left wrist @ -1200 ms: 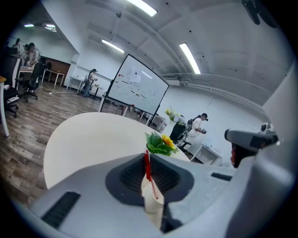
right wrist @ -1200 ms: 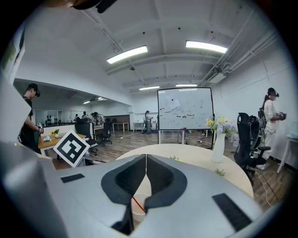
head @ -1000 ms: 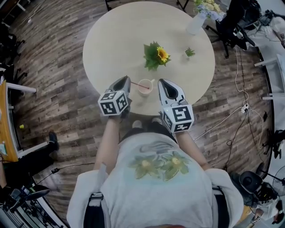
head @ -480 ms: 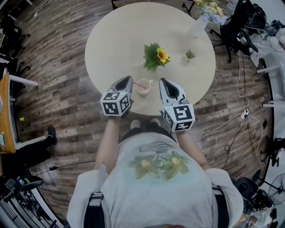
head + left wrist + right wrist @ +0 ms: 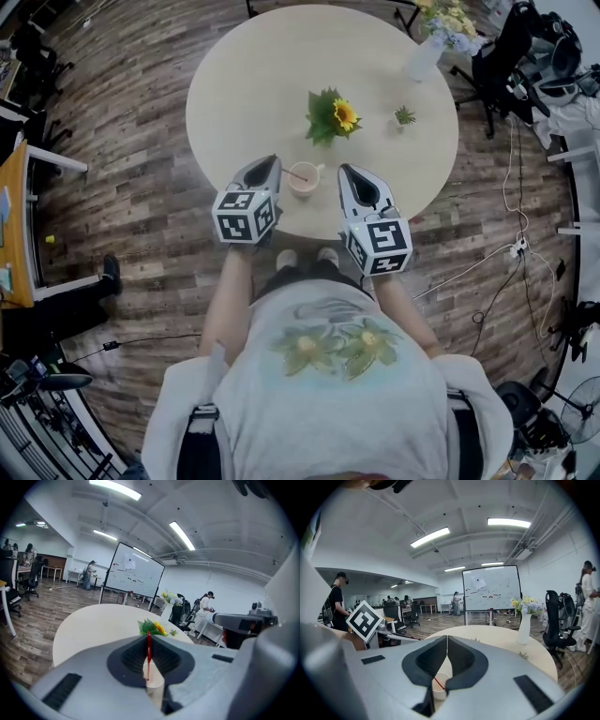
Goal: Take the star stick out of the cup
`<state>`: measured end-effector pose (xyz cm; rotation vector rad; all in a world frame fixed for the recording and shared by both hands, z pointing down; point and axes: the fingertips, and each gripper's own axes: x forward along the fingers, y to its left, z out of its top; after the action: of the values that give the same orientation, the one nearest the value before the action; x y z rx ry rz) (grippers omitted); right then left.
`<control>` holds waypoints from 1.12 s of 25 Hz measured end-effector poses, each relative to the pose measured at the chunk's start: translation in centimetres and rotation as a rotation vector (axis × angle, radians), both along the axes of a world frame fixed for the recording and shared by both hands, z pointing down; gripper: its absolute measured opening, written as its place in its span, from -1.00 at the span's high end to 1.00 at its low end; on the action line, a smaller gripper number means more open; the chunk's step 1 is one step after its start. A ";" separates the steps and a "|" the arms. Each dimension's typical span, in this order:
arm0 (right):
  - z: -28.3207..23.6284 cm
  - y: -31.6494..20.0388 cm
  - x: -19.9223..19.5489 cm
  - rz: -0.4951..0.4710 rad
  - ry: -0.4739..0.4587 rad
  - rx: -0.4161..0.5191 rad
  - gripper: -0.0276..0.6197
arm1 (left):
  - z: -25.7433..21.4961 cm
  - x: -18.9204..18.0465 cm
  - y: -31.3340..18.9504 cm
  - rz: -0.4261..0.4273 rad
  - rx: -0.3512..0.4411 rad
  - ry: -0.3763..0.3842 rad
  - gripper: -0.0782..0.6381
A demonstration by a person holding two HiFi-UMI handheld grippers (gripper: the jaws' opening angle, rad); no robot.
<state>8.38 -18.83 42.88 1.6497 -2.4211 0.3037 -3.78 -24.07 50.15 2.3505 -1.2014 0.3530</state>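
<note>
A pale cup (image 5: 304, 181) stands near the front edge of the round table (image 5: 253, 84), between my two grippers. A thin red star stick (image 5: 295, 173) leans out of it to the left. My left gripper (image 5: 274, 161) is shut on the stick's upper end. In the left gripper view the stick (image 5: 149, 656) runs from the closed jaw tips (image 5: 148, 634) down into the cup (image 5: 153, 686). The star itself is hidden. My right gripper (image 5: 344, 169) is shut and empty just right of the cup (image 5: 439, 686), its tips (image 5: 447, 637) above the rim.
A sunflower (image 5: 330, 115) stands at the table's middle, with a small green sprig (image 5: 404, 116) to its right. A white vase of flowers (image 5: 427, 52) is at the far right edge. Chairs and cables ring the table on the wood floor.
The head view has drifted slightly. Both grippers, the cup and the stick keep the same places relative to each other.
</note>
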 end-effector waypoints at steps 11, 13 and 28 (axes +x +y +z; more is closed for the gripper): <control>-0.2 0.8 0.2 -0.019 -0.011 0.009 0.86 | -2.4 0.1 1.2 -0.005 0.058 -0.022 0.73; -0.3 1.0 0.3 -0.025 -0.011 0.013 0.86 | -3.2 0.1 1.4 -0.004 0.082 -0.032 0.73; -0.6 1.5 0.5 -0.069 -0.024 0.026 0.86 | -8.5 0.7 3.0 -0.015 0.197 -0.055 0.73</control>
<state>8.91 -17.33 42.27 1.5782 -2.5031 0.2842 -3.05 -21.04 41.66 2.5119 -1.3330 0.3078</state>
